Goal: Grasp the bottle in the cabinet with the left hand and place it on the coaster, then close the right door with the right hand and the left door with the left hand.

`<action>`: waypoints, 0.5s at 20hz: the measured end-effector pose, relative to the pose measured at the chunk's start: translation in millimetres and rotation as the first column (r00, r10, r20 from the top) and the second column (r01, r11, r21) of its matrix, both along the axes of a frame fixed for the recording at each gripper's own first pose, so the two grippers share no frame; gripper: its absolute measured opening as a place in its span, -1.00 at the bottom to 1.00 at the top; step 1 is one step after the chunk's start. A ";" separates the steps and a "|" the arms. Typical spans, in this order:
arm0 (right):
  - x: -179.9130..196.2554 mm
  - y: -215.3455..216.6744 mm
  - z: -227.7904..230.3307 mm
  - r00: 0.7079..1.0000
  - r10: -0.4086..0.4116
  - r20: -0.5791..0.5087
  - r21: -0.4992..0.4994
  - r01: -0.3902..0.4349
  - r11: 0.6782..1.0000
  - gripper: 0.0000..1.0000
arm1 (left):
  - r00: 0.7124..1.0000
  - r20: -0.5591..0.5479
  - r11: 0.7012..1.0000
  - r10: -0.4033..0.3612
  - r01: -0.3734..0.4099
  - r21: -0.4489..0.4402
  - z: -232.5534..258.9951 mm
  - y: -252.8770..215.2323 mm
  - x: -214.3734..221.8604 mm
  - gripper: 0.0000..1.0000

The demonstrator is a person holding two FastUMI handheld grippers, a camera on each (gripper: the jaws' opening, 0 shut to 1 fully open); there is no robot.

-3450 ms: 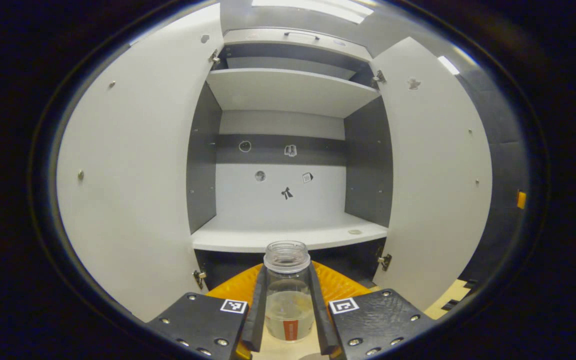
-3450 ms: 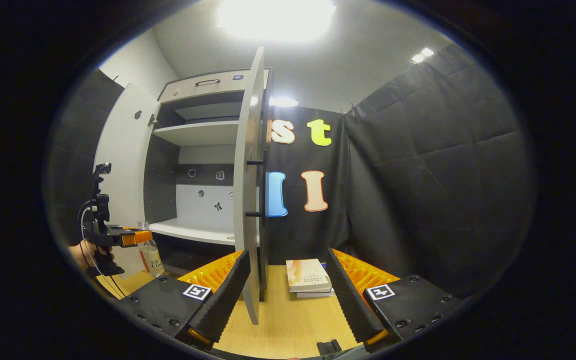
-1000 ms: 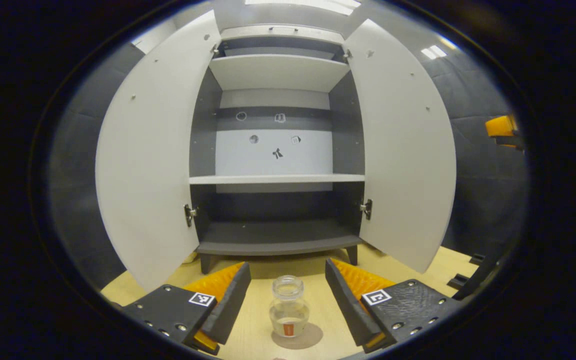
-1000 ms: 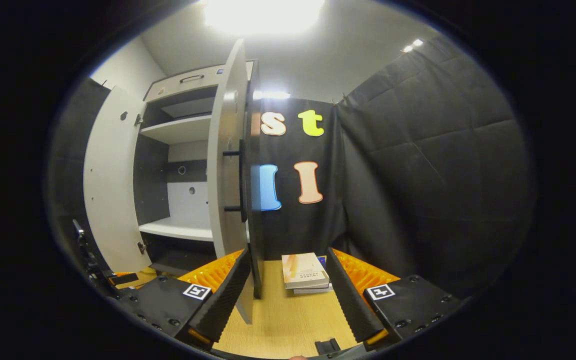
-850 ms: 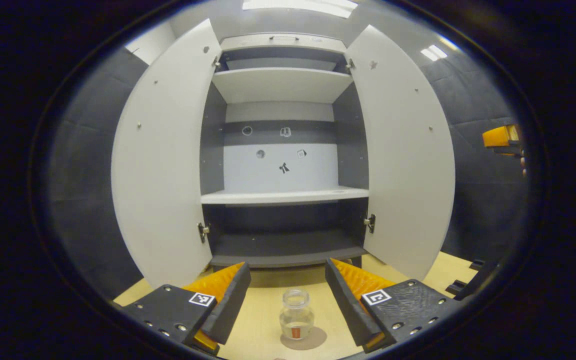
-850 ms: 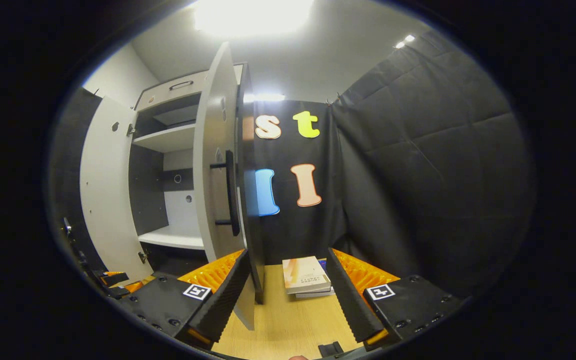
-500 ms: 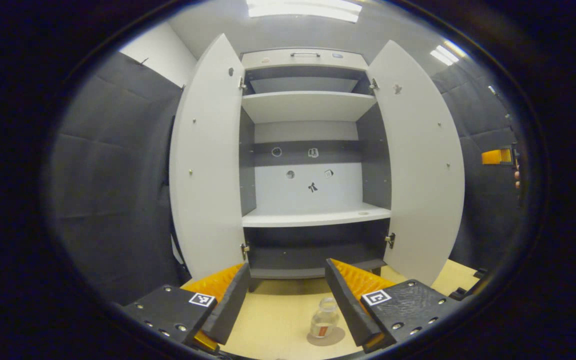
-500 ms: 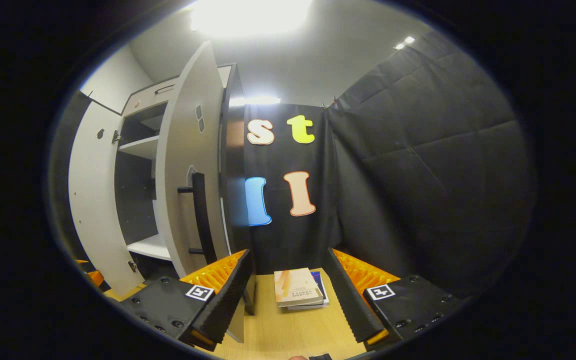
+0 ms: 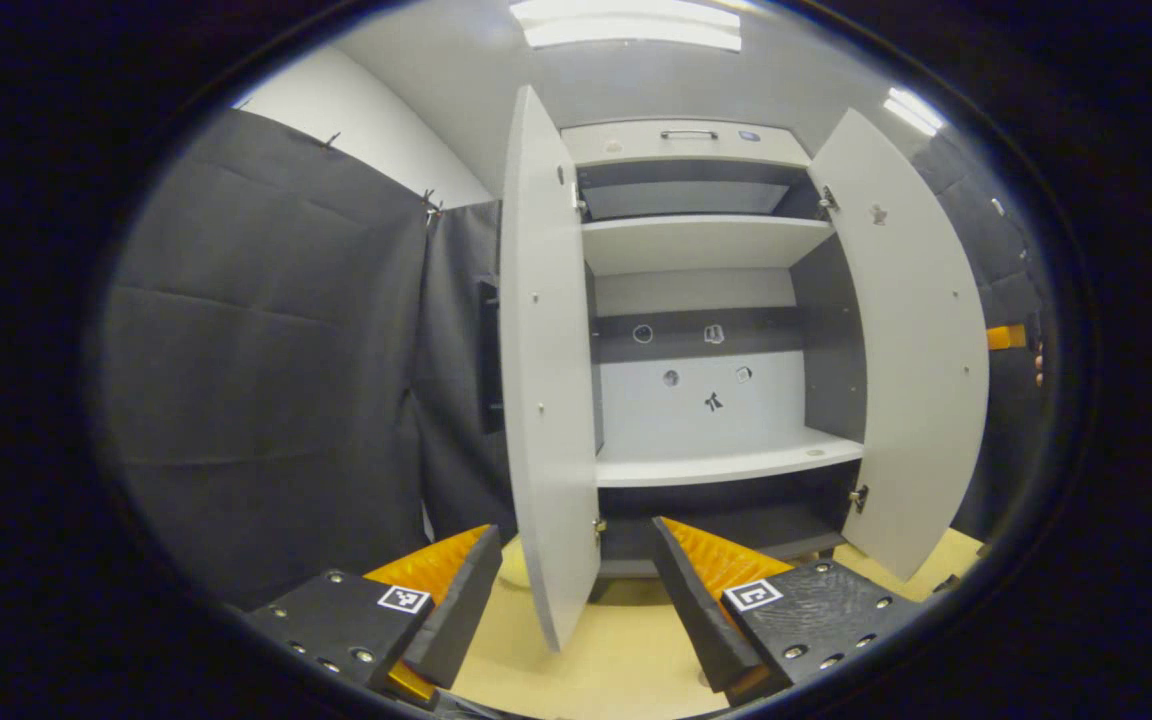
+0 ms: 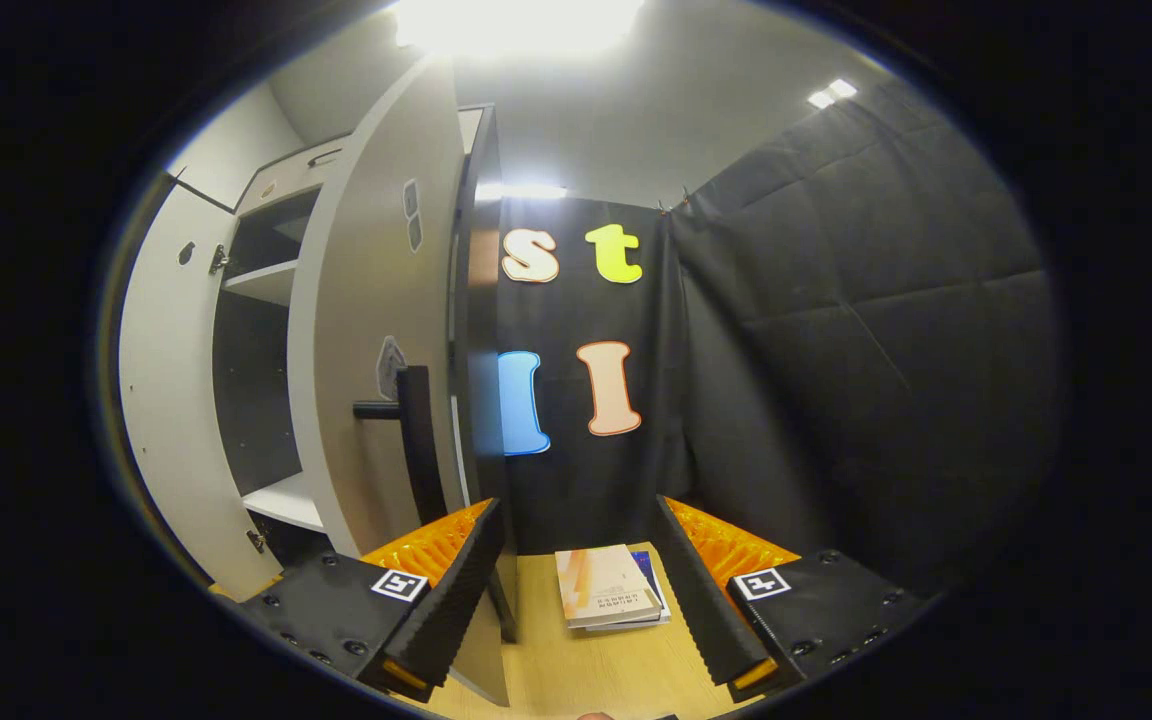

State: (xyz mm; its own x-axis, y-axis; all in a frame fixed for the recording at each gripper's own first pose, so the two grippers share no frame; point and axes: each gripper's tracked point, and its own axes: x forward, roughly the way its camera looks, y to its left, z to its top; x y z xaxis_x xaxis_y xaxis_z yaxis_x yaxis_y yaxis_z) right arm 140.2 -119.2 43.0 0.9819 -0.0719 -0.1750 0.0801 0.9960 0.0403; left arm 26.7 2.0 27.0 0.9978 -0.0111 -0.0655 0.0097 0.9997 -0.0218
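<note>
Left gripper view: left claw [image 9: 571,625] wide open, holding nothing, the left door [image 9: 541,370] edge-on between its fingers. Cabinet [image 9: 706,300] shelves bare, right door [image 9: 921,350] open; right claw's tip at far right. Bottle and coaster: cannot tell where. Right gripper view: right door [image 10: 371,330] partly swung, handle [image 10: 416,440] just beside the wide-open right claw [image 10: 576,610]; books [image 10: 608,585] on desk [image 10: 576,670].

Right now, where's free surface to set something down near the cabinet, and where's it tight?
Free: the middle shelf, bare from left door to right door; the tabletop between the right gripper fingers, in front of the books. Tight: the left gripper straddles the left door's edge.
</note>
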 end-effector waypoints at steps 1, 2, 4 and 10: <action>2.1 1.7 0.0 1.000 -0.020 -0.003 -0.019 0.020 1.000 0.90 | 1.000 0.004 1.000 0.014 -0.014 0.008 3.1 13.5 1.1 0.81; 1.6 1.2 3.1 0.999 -0.033 -0.003 -0.041 0.033 0.999 0.89 | 1.000 0.009 0.999 0.030 -0.030 0.017 2.3 27.8 4.2 0.81; 0.1 2.4 4.4 0.998 -0.055 0.000 -0.056 0.055 0.997 0.89 | 0.998 0.013 0.998 0.056 -0.056 0.025 2.6 52.3 9.6 0.82; -3.4 3.7 3.4 0.994 -0.108 -0.003 -0.064 0.107 0.992 0.89 | 0.996 -0.001 0.996 0.090 -0.090 0.003 -10.3 99.9 25.8 0.83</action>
State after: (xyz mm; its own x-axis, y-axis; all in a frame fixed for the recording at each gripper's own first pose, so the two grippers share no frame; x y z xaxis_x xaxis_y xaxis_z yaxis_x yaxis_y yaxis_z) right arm 136.8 -115.5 46.5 0.9668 -0.1880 -0.1730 0.1867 0.9821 -0.0241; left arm 52.5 101.9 16.6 0.9947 0.0789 -0.0666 -0.0803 0.9966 -0.0184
